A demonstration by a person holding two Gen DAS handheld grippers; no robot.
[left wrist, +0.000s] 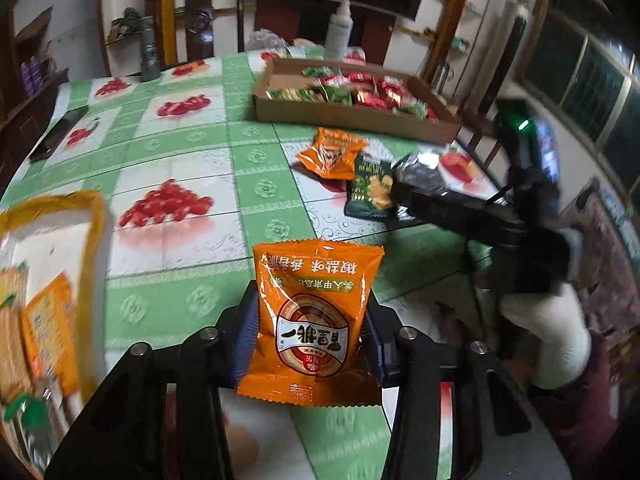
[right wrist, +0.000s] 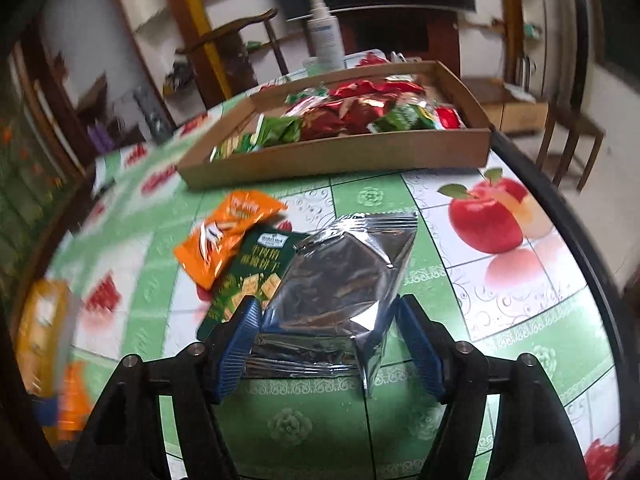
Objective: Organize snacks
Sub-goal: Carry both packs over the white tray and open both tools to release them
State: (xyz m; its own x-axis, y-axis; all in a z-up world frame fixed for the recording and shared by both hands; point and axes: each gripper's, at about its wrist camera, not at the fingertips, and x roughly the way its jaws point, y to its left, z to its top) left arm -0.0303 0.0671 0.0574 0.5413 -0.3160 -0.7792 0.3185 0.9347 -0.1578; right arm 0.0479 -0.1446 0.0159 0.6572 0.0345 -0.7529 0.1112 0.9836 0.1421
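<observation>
My left gripper is shut on an orange snack packet and holds it above the table. My right gripper is shut on a silver foil packet, also seen from the left wrist view. An orange packet and a dark green cracker packet lie on the table just left of the foil packet; both show in the left wrist view. A cardboard tray at the back holds several red and green packets.
An orange-rimmed bag with packets stands at the left. A white spray bottle stands behind the tray. A dark phone-like slab lies at the far left edge. Wooden chairs surround the table. The table's right edge is close.
</observation>
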